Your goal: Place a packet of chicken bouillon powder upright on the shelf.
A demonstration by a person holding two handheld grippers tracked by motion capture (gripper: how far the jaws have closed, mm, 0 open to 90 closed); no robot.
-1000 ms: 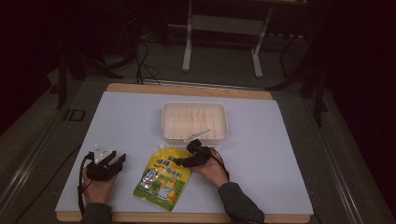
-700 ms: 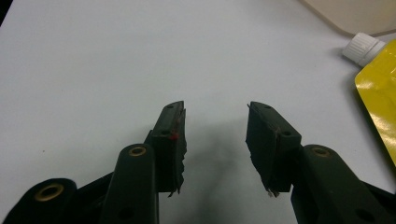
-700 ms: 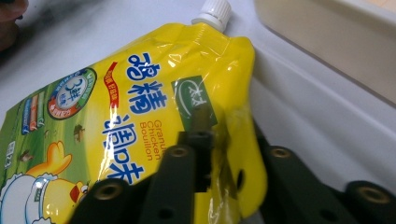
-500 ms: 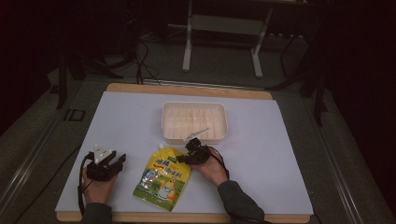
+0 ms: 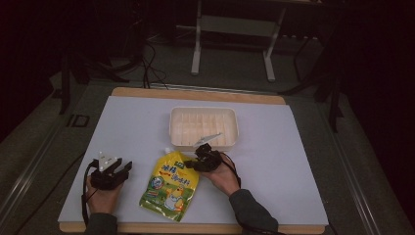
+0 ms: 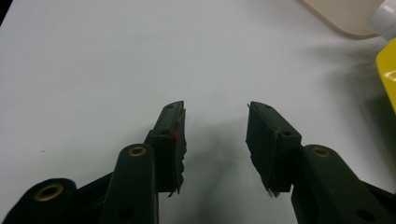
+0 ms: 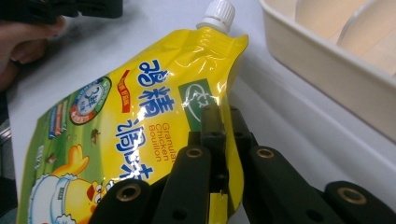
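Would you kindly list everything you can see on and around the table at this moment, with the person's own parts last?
pouch: one, yellow with a white screw cap, flat on the table's near middle, its right edge pinched in the right gripper.
tray: one, cream, divided into compartments, beyond the pouch at the table's middle.
table: one, white top with a wooden edge.
metal stand: one, grey, on the floor behind the table.
cables: several, black, on the dark floor at the back left.
left gripper: one, black, jaws apart over bare table, left of the pouch.
right gripper: one, black, jaws just closed on the pouch's edge.
hands: two, one behind each gripper.
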